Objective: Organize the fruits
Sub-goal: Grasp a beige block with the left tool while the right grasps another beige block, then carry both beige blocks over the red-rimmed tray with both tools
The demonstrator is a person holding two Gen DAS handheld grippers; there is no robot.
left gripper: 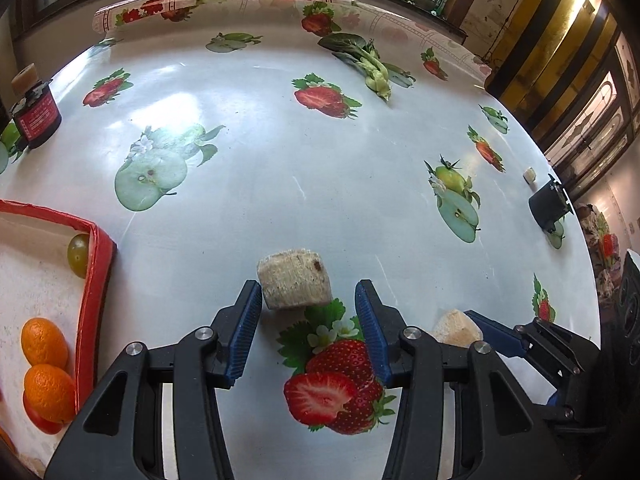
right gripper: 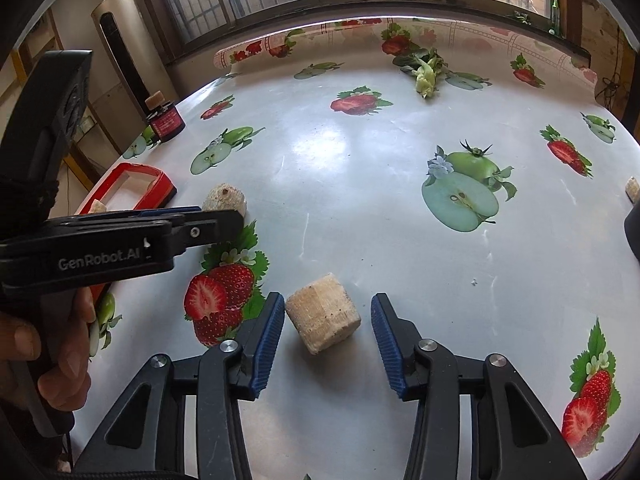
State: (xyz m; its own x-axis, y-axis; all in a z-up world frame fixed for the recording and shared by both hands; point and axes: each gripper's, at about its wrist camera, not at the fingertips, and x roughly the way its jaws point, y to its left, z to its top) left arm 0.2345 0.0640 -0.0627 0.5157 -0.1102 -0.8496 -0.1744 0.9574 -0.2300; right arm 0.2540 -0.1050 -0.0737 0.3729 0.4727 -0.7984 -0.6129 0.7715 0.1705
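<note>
Chunk (right gripper: 323, 318) between right claw (right gripper: 328, 344) fingers

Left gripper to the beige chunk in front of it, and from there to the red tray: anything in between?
Nothing visible. The left gripper is open with the beige chunk right at its fingertips, touching or nearly touching the left finger. From the chunk to the red tray there is only bare tablecloth.

Two oranges (left gripper: 45, 364) and a grape (left gripper: 79, 254) lie in the tray (left gripper: 98, 268), left of a cork (left gripper: 294, 280).
</note>
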